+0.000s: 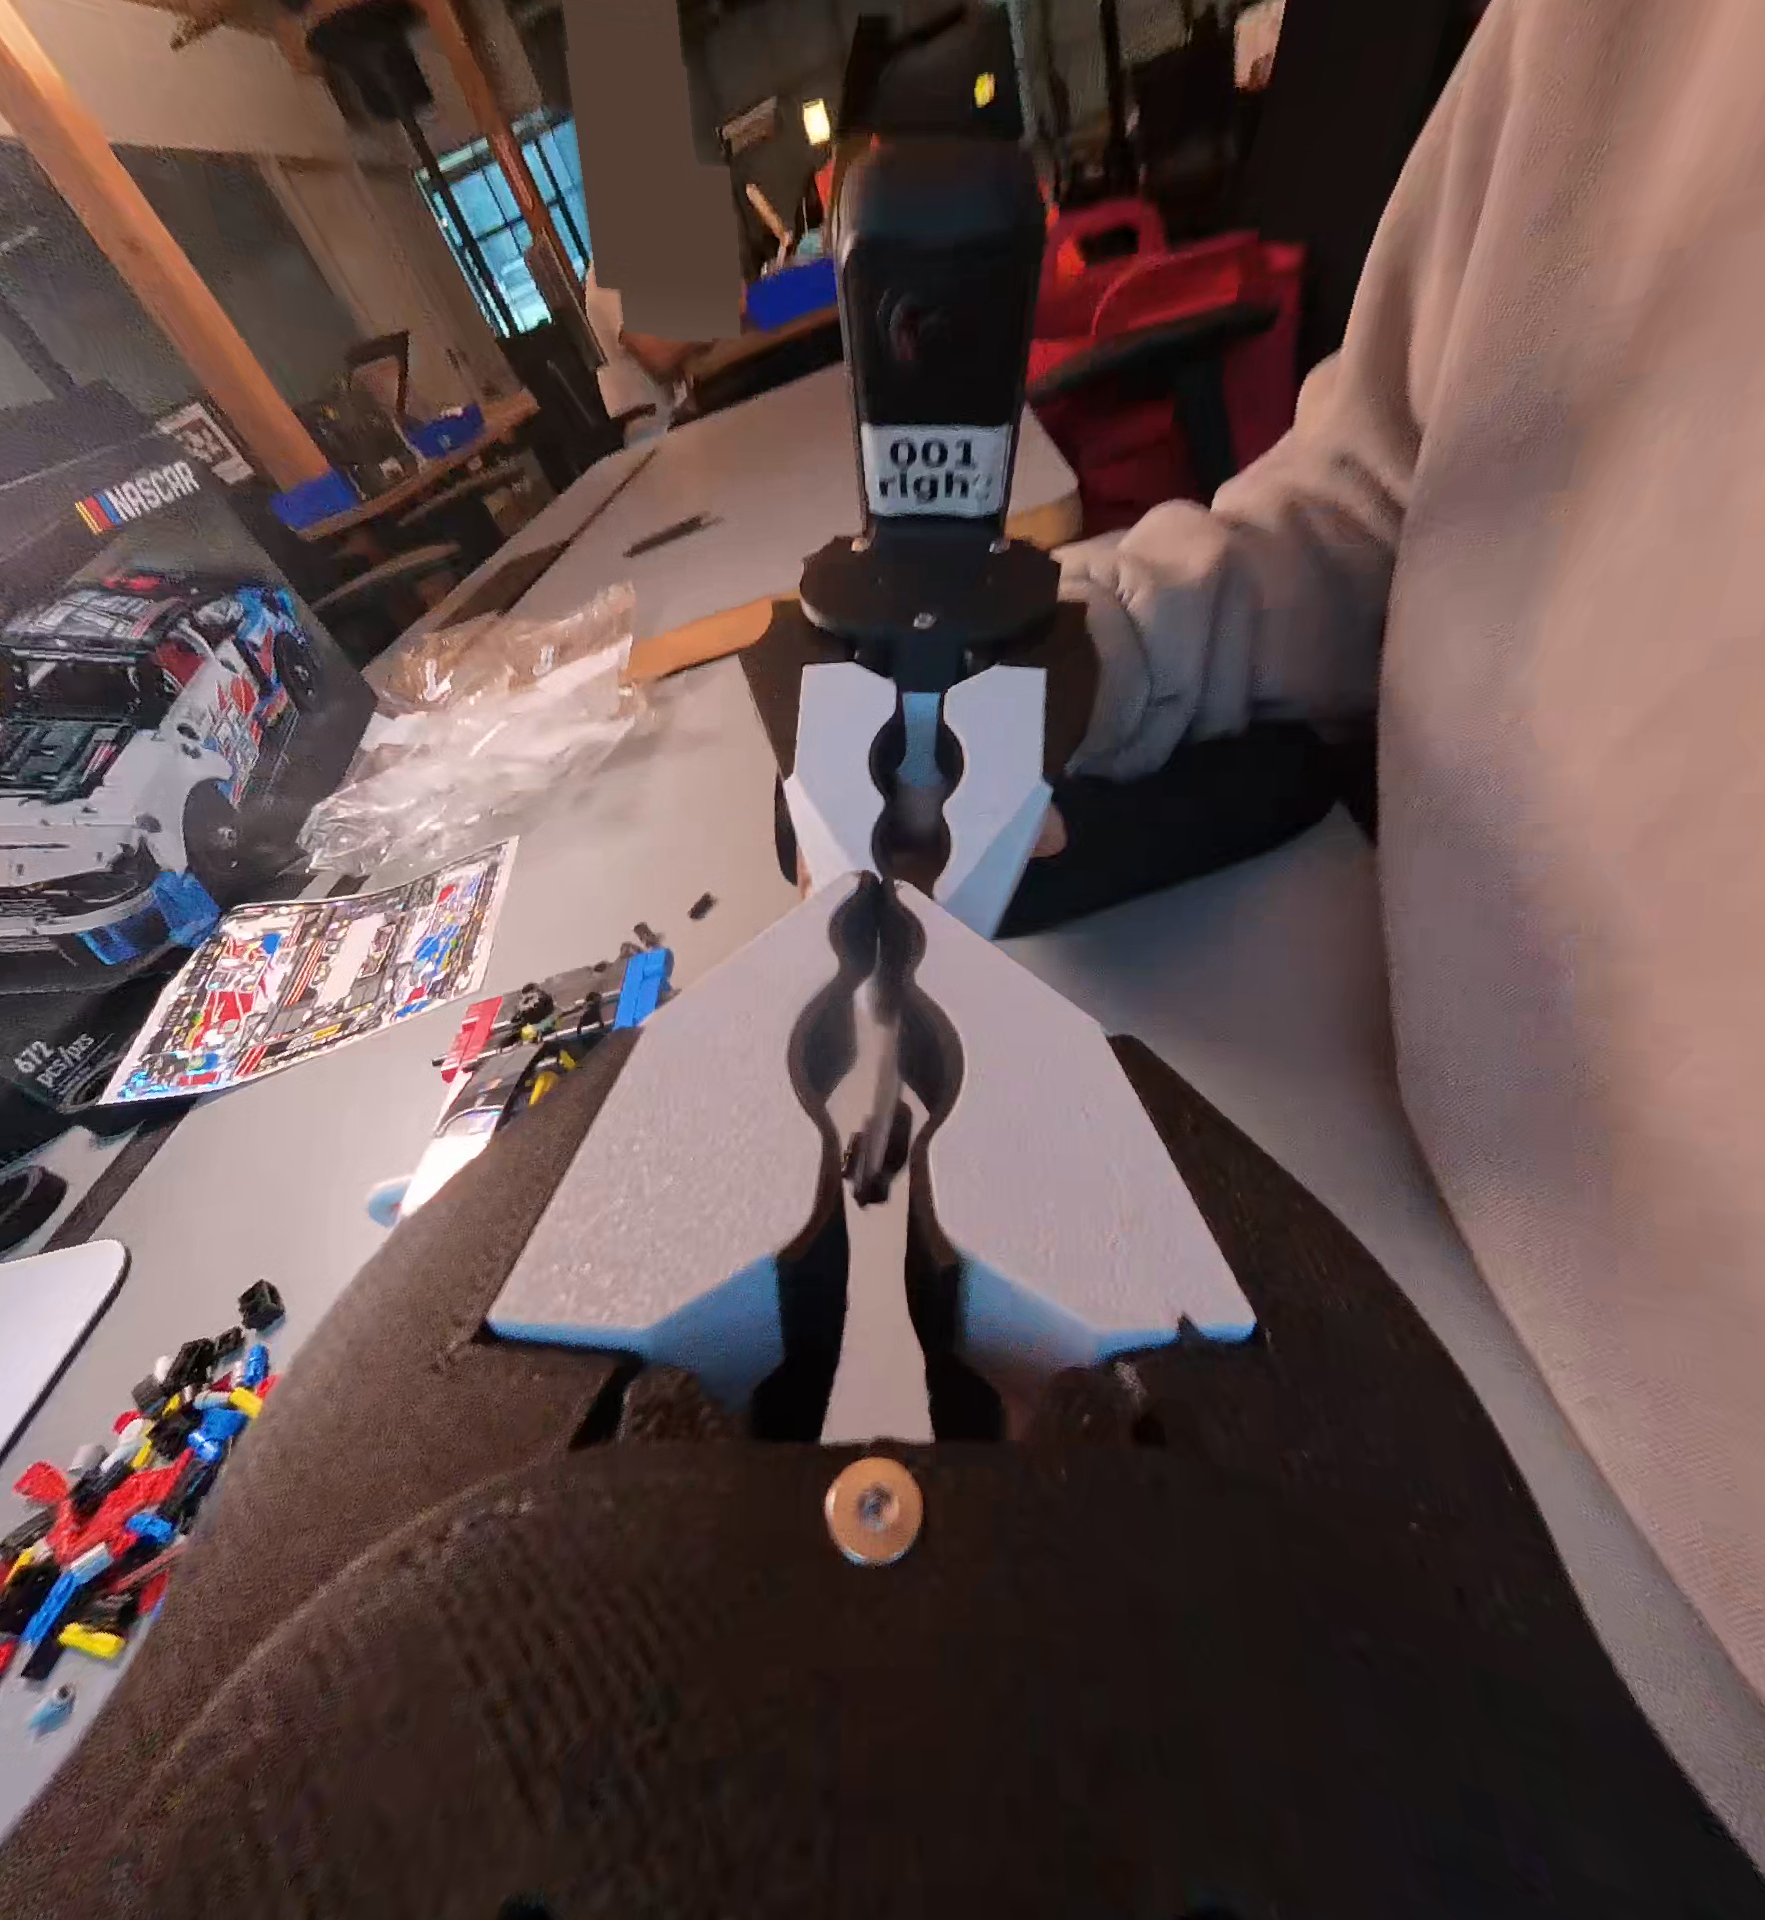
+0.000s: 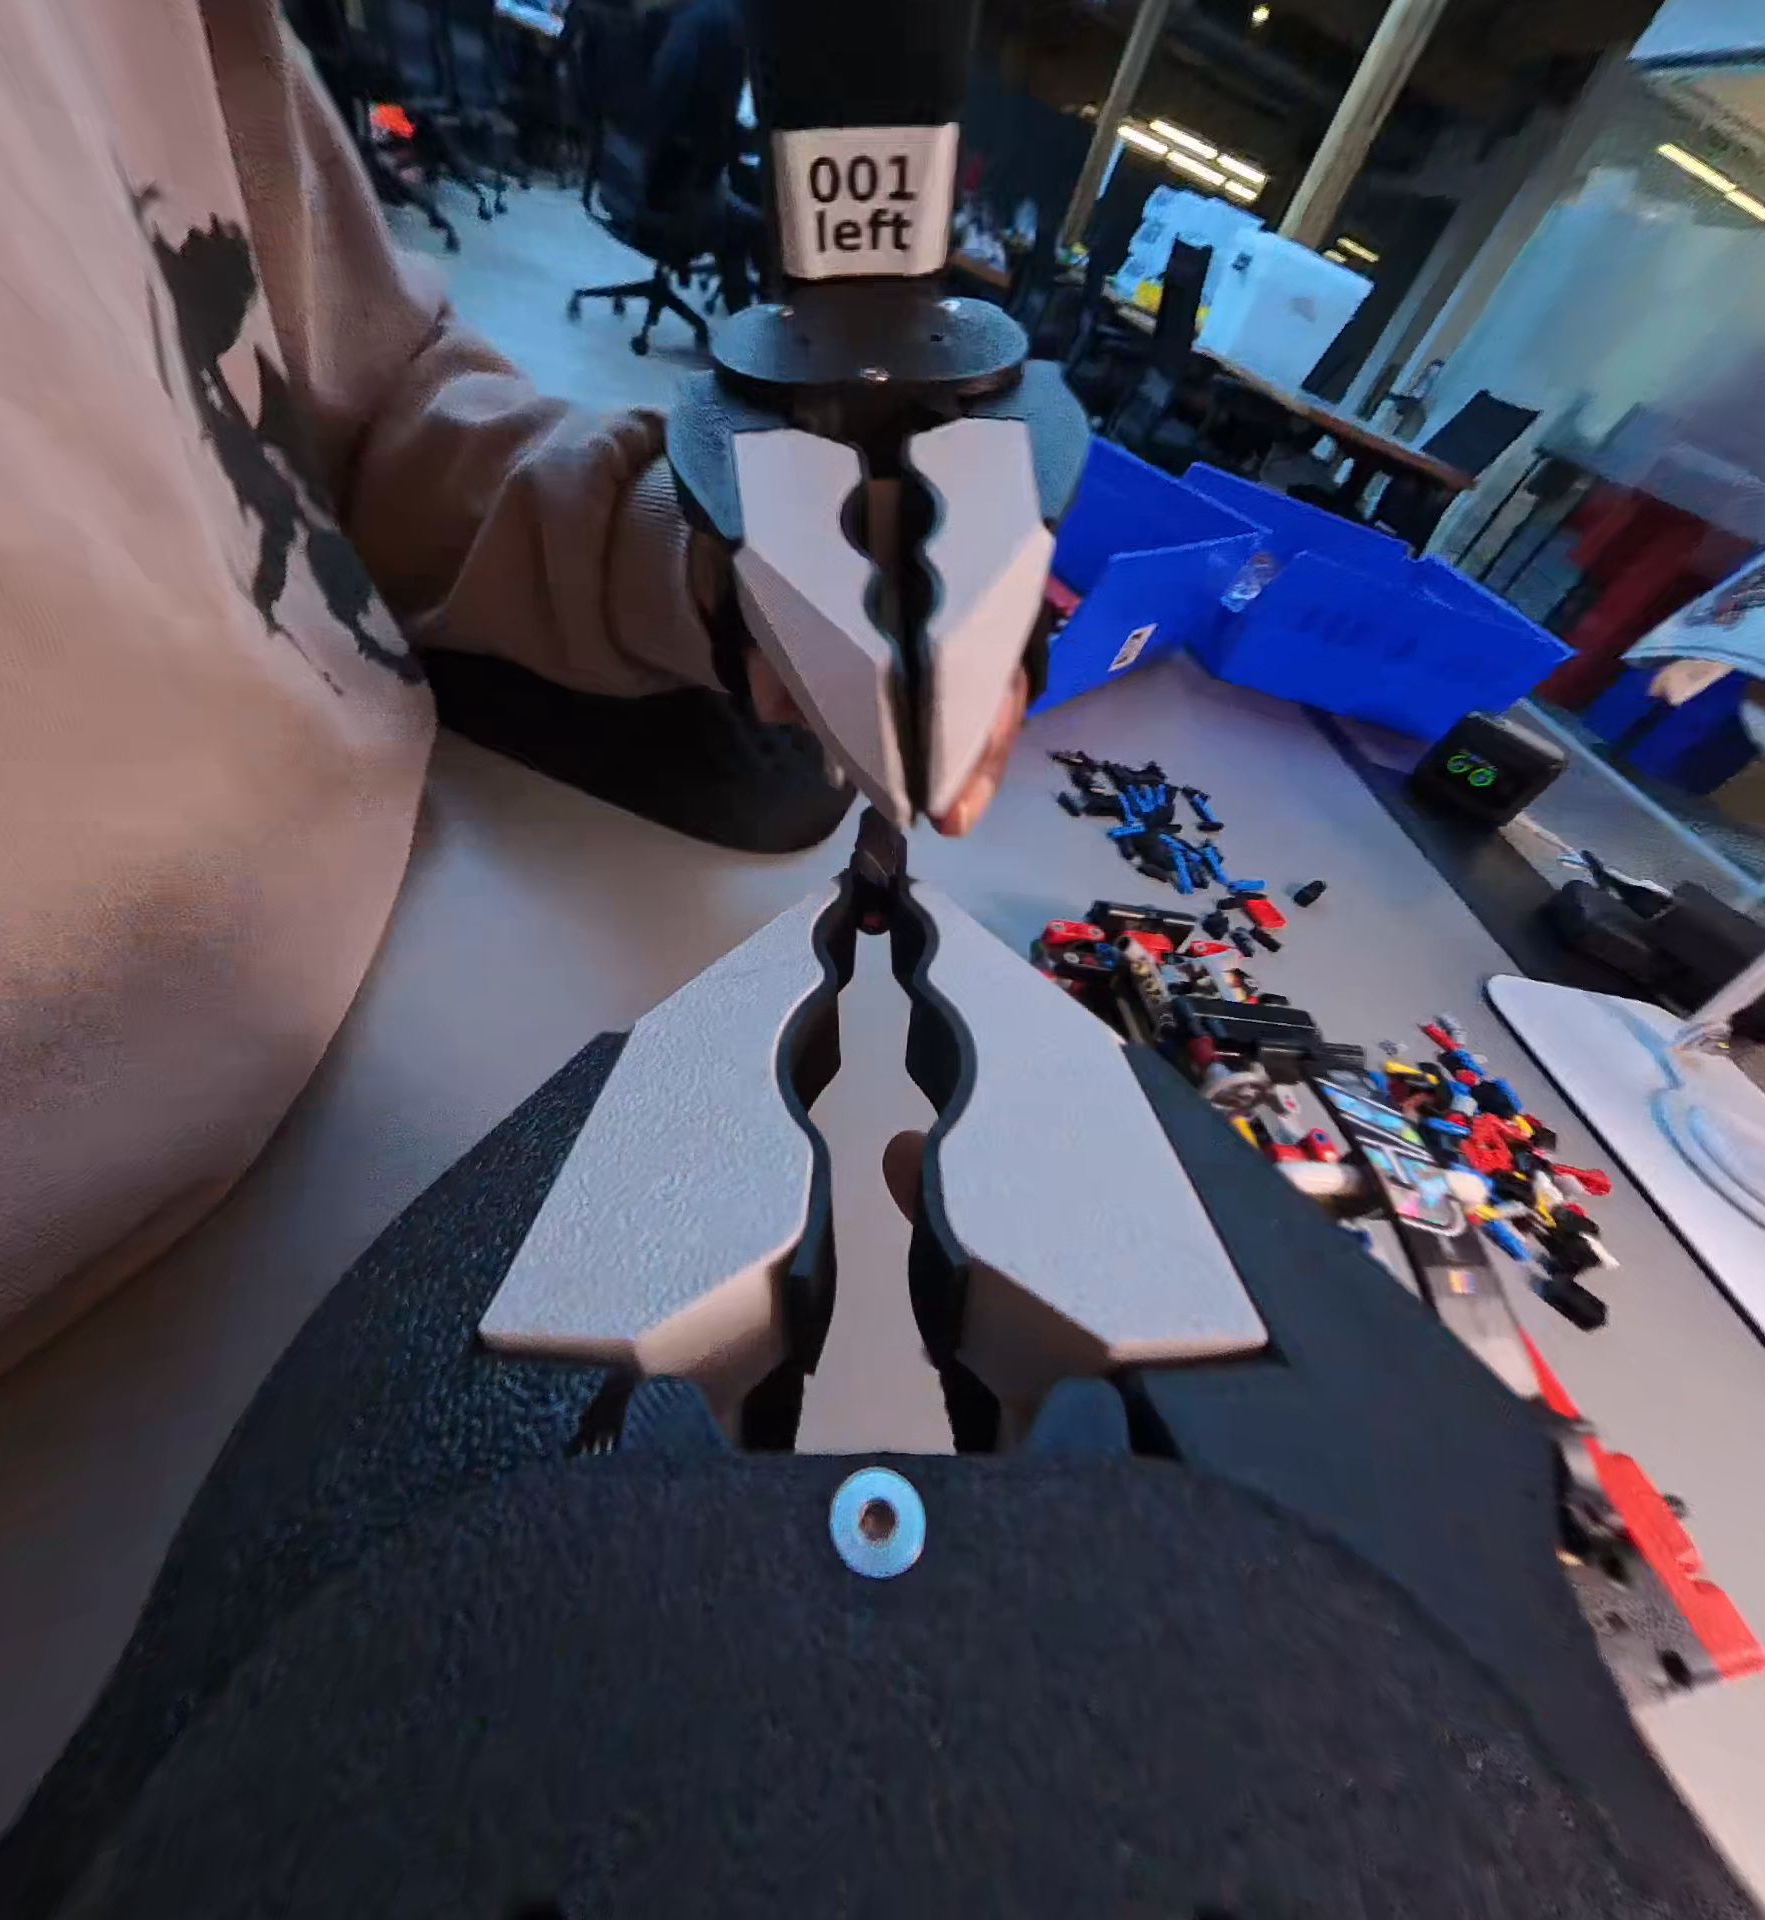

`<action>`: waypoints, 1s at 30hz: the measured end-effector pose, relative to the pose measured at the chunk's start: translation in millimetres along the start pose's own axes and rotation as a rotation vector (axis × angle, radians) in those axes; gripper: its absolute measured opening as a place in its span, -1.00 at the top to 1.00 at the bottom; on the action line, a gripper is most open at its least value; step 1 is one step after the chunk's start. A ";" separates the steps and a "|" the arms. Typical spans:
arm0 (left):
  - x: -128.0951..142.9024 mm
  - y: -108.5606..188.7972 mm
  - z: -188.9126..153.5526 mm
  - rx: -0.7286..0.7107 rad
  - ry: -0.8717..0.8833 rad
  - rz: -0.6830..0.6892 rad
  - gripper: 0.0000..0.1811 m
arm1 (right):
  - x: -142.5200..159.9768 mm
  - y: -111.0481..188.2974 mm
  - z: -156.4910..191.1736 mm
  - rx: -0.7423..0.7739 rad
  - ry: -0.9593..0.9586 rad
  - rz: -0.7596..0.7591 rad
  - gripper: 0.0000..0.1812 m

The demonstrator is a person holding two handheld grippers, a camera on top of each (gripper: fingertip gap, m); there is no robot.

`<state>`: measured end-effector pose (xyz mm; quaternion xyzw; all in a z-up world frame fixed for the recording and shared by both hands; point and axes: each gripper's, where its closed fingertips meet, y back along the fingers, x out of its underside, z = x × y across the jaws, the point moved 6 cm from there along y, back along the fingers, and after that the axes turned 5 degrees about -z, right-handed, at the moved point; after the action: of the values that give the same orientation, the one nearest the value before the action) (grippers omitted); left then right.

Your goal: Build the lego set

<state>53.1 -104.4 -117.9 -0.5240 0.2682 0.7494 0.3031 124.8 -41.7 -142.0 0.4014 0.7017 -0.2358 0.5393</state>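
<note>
In the right wrist view my right gripper (image 2: 873, 896) is shut on a small black lego piece (image 2: 873, 862) with a red spot, and the piece sticks out past the tips. My left gripper (image 2: 909, 816) points straight at it with its fingers closed together. Its tips sit against the far end of the black piece, and whether they pinch it is not plain. In the left wrist view my left gripper (image 1: 873, 883) is shut, tip to tip with my right gripper (image 1: 904, 868). Both are held above the grey table (image 1: 1221, 1039), close to the person's body.
The lego box (image 1: 78, 675), a sticker sheet (image 1: 327, 966), plastic bags (image 1: 493, 707) and a tyre (image 1: 5, 1210) lie on the left. The partly built car (image 2: 1221, 1018), loose piece piles (image 2: 1480, 1143) (image 2: 1158, 821) and blue bins (image 2: 1325, 592) lie on the right. The grippers are tip to tip, or close to it.
</note>
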 end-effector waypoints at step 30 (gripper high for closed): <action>29.0 13.7 6.0 0.003 0.024 0.110 0.95 | -0.4 3.0 -2.5 0.084 0.150 -0.010 0.96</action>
<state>31.6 -104.4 -142.4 -0.5171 0.3015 0.7580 0.2592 125.9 -38.3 -140.6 0.4367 0.7316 -0.2368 0.4669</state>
